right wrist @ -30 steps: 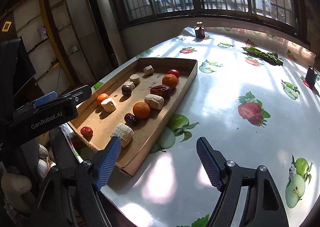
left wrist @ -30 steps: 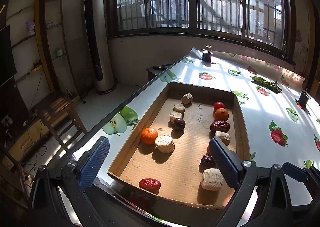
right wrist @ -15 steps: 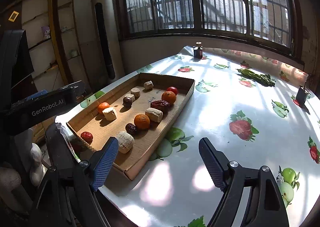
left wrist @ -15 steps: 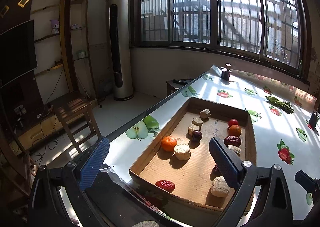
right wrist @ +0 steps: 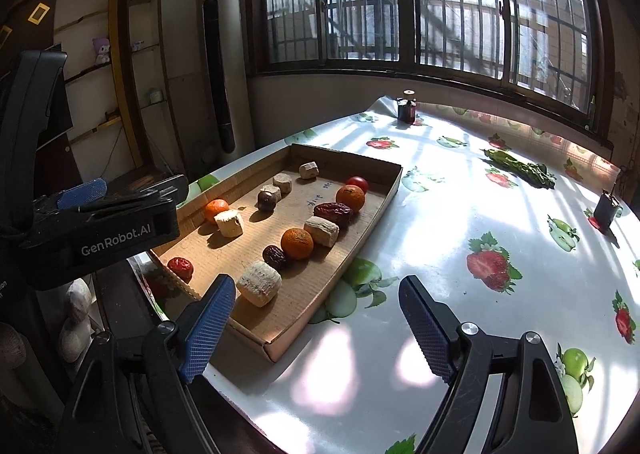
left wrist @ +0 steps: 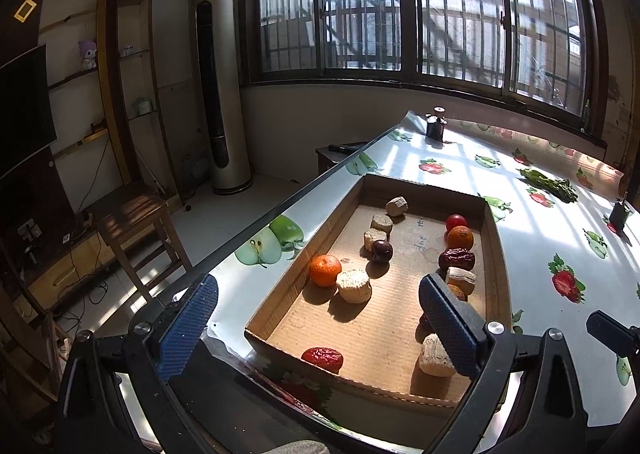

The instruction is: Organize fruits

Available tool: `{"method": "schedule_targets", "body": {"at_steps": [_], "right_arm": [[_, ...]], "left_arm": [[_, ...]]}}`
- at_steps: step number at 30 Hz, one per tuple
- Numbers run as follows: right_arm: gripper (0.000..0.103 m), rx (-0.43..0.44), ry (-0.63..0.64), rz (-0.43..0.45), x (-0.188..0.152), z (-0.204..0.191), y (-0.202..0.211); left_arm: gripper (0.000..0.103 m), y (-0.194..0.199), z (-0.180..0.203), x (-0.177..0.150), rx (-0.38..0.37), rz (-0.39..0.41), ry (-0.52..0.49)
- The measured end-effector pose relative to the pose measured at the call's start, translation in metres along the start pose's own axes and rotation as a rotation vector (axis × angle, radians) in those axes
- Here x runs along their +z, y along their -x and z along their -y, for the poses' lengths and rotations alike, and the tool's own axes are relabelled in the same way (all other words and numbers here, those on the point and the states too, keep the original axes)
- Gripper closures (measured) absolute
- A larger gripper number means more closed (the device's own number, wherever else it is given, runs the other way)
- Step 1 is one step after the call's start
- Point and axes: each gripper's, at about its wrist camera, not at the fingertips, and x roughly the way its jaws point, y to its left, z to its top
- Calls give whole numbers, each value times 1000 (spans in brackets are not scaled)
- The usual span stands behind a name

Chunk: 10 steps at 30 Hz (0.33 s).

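A shallow cardboard tray (left wrist: 496, 254) lies on the fruit-print tablecloth at the table's left edge. It holds oranges (left wrist: 325, 270), a dark plum (left wrist: 381, 250), a cherry tomato (left wrist: 456, 221), wrinkled red dates (left wrist: 322, 358) and several beige chunks (left wrist: 354, 286). My left gripper (left wrist: 316, 306) hovers open before the tray's near end, holding nothing. In the right wrist view the tray (right wrist: 372, 230) sits left of centre, with an orange (right wrist: 297, 243) and a beige chunk (right wrist: 259, 283) nearest. My right gripper (right wrist: 318, 294) is open and empty above the tray's near right corner.
A dark jar (right wrist: 406, 110) stands at the table's far end. Green vegetables (right wrist: 516, 168) and a small black object (right wrist: 608, 208) lie at the right. Beyond the table's left edge are a wooden chair (left wrist: 132, 214) and a tower air conditioner (left wrist: 218, 94).
Both views have drawn back from the tray and tilted up, so it looks smaller and more of the room shows. The fruits have not moved. Both grippers stay open.
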Motion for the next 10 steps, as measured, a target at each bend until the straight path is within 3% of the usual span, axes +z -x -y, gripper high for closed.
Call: {"method": "schedule_targets", "body": {"at_steps": [6, 10], "right_arm": [[15, 3, 20, -21, 9, -6, -8], [15, 23, -4, -35, 14, -4, -10]], "left_arm": [[2, -4, -5, 5, -17, -10, -10], [2, 1, -6, 25, -32, 8, -21]]}}
